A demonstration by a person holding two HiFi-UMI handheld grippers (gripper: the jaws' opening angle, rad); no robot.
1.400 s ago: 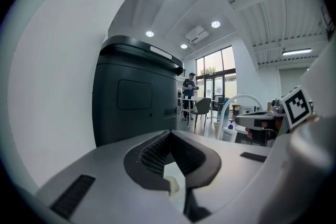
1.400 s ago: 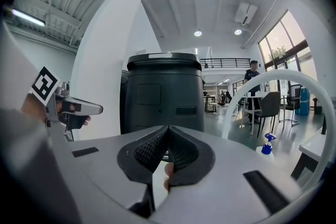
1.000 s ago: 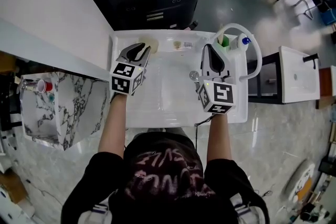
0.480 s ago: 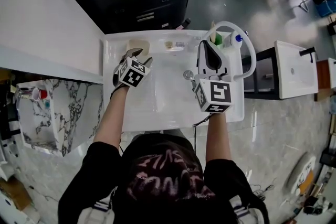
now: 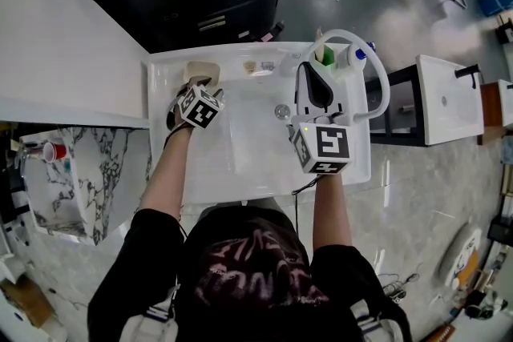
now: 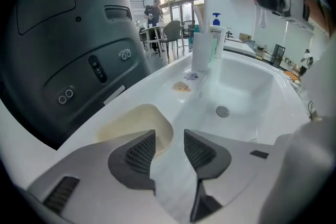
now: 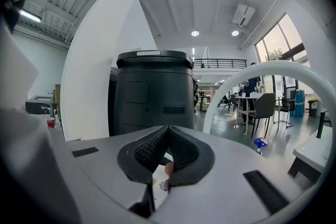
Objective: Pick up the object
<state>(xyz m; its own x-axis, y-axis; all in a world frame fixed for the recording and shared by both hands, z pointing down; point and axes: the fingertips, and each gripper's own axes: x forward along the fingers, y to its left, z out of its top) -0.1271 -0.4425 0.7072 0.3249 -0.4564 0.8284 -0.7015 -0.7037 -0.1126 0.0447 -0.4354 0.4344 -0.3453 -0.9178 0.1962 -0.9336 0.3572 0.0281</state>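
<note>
At the sink's back-left corner, on the ledge: cream object [image 5: 198, 70], rounded-square, smooth and matte, looks shallowly dished from the left gripper view [image 6: 131, 126]. It lies flat. Outline is near-square, so I can't tell a long axis, and part of it is hidden under the tool in the head view.

Sink [image 5: 264, 187] is glossy white with soft radiused edges and a round metal drain [image 6: 222, 111] in the basin floor. White arched faucet [image 5: 383, 76] at back-right, beside a green bottle [image 5: 327, 54] and a blue-capped pump bottle [image 6: 216, 34]. Small tan scrap [image 6: 181, 86] on the back ledge, apart from the cream object.

Room: dark moulded cabinet [image 6: 63, 34] stands close behind the ledge and the sink's left rim is near. Basin side is open.

Left gripper [image 6: 169, 136]: jaws wide apart and closing, nothing between the ribbed grey pads, only bare sink through the gap. The cream object sits just past the left jaw tip.

Right gripper [image 7: 168, 128]: across the basin by the faucet, well apart from the object. Pad tips are together, holding nothing I can make out.
</note>
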